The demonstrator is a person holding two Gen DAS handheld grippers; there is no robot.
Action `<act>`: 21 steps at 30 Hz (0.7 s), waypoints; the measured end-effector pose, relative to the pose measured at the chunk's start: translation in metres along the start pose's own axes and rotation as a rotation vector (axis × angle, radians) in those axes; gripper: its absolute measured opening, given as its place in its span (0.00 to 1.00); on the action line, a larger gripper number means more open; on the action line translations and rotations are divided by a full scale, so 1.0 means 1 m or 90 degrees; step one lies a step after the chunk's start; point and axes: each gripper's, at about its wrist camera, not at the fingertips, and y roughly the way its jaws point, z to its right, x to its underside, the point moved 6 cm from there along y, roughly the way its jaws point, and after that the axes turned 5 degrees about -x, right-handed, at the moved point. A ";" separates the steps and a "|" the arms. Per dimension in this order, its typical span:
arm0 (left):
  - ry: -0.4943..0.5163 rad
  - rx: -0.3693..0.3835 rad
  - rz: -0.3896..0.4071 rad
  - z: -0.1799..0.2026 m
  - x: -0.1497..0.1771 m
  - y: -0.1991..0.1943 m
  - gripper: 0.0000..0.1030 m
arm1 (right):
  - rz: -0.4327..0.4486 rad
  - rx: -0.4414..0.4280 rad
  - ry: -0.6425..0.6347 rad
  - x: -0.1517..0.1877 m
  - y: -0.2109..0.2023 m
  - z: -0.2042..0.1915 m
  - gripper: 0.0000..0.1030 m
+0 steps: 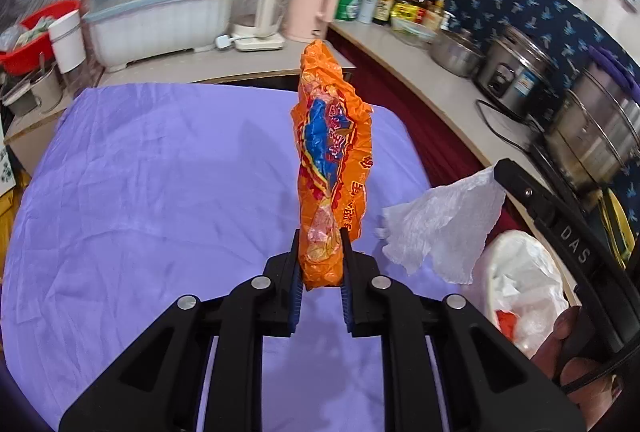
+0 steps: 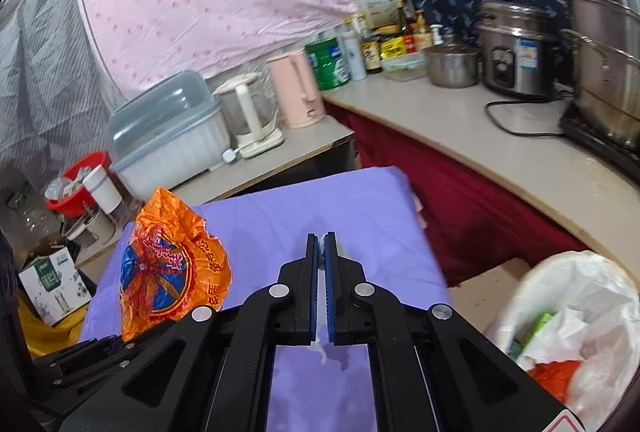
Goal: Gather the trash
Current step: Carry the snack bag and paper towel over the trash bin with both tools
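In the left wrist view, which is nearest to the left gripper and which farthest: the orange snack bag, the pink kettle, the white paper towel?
1. Orange snack bag: held between the fingers of the left gripper.
2. White paper towel: just to the right, above the purple cloth.
3. Pink kettle: far back on the counter.

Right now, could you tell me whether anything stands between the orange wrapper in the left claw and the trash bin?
Nothing solid does. The orange wrapper is held above the purple cloth, and the trash bin sits open to its right. Only the white tissue, held in the right claw, hangs between them.
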 end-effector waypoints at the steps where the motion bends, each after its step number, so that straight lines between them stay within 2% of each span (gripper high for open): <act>1: 0.008 0.005 0.001 0.008 0.002 -0.004 0.15 | 0.009 0.006 0.004 -0.002 -0.012 0.009 0.04; 6: 0.058 0.036 0.002 0.065 0.017 -0.021 0.15 | 0.045 0.036 0.027 -0.008 -0.062 0.053 0.04; 12: 0.110 0.076 -0.020 0.131 0.043 -0.027 0.15 | 0.062 0.083 0.050 -0.001 -0.112 0.110 0.04; 21: 0.186 0.106 -0.062 0.208 0.087 -0.016 0.15 | 0.053 0.146 0.094 0.026 -0.149 0.185 0.04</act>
